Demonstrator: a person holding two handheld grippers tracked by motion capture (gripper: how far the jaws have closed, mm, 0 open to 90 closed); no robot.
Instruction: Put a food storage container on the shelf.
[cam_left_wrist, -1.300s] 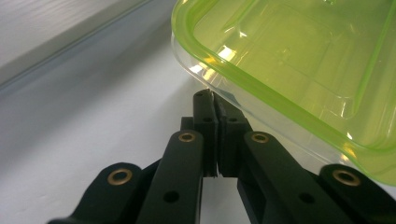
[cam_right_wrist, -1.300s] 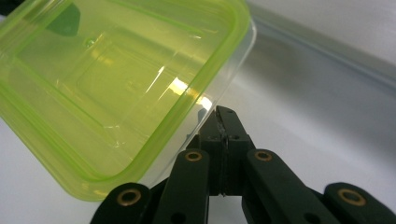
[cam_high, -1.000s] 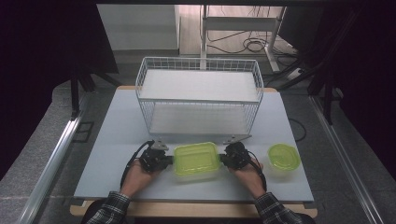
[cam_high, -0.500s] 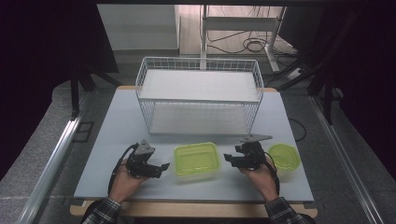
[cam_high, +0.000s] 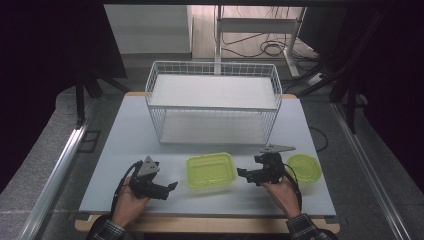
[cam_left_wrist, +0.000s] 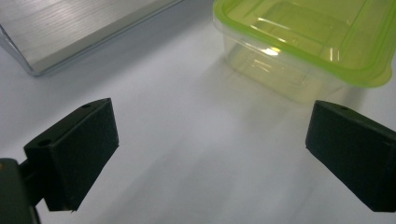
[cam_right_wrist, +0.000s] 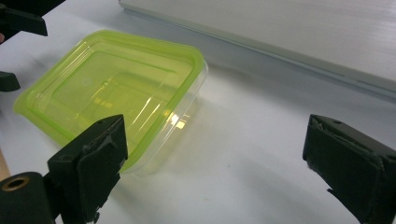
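Glossy translucent green plastic container on smooth matt white table.

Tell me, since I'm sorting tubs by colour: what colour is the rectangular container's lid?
Translucent yellow-green, on the container; it shows best in the right gripper view.

containers: 2 — rectangular, round | wire basket: 1 | table: 1

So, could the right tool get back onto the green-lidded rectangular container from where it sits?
Probably yes. The right tool has just been opening, with nothing between its jaws, and only bare table separates it from the container. The round container lies on its far side, out of the way.
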